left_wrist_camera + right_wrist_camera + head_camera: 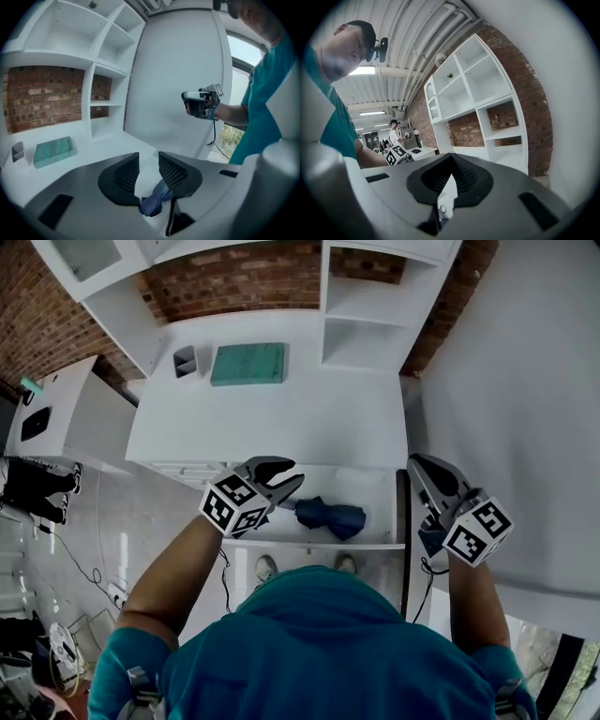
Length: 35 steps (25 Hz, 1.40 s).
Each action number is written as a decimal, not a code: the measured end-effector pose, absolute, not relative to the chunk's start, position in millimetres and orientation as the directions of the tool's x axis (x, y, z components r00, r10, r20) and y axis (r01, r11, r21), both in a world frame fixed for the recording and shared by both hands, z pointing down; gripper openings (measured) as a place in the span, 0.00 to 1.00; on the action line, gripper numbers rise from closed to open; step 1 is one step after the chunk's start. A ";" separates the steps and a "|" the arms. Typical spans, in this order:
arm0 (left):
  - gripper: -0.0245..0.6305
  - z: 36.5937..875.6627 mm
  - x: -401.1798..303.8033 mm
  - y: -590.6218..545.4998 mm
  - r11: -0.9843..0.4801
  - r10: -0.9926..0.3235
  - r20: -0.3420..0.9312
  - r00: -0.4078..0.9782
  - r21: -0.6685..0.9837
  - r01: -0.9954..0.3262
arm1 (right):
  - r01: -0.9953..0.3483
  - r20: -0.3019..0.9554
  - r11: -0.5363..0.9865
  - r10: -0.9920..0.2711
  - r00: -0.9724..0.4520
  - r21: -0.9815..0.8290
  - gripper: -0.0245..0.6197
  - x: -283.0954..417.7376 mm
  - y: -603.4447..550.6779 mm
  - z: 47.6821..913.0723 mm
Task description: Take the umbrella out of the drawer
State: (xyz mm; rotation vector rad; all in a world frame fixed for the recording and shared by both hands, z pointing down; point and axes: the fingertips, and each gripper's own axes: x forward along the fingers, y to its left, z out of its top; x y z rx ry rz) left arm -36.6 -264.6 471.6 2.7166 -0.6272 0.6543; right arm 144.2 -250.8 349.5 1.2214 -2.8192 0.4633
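Note:
A folded dark blue umbrella (329, 516) lies in the open white drawer (367, 484) under the desk top. My left gripper (292, 476) hovers over the drawer's left part, just left of the umbrella's end. In the left gripper view its jaws (149, 165) stand a little apart with nothing between the pads, and the umbrella (153, 201) shows below them. My right gripper (418, 468) hangs at the drawer's right edge, clear of the umbrella. In its own view the right gripper (451, 158) has its tips together, shut on nothing.
On the desk top (281, 418) lie a teal box (247, 364) and a small grey holder (185, 361). White shelves (375, 324) rise behind it, a white panel (506, 381) stands at the right, and a low white unit (56, 409) at the left. A person (396, 133) stands far off.

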 end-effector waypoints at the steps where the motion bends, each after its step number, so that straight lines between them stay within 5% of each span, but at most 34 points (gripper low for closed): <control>1: 0.24 484.2 -29.9 -264.6 -0.883 -0.319 0.516 0.795 0.142 -0.447 | -0.717 0.154 0.645 -0.706 -0.691 -0.264 0.07 145.4 -252.0 355.6; 10: 0.41 629.4 10.3 -247.1 -0.989 -0.083 0.804 0.589 0.005 -0.145 | -0.730 0.213 0.604 -0.705 -0.676 -0.320 0.07 161.6 -262.8 420.4; 18: 0.51 752.3 36.8 -203.3 -0.991 0.074 0.922 0.381 0.027 0.128 | -0.743 0.259 0.582 -0.701 -0.664 -0.329 0.07 172.3 -274.7 469.3; 35: 0.55 843.3 39.9 -179.7 -0.978 0.088 0.973 0.213 0.043 0.204 | -0.745 0.290 0.559 -0.692 -0.661 -0.363 0.07 182.5 -281.1 513.1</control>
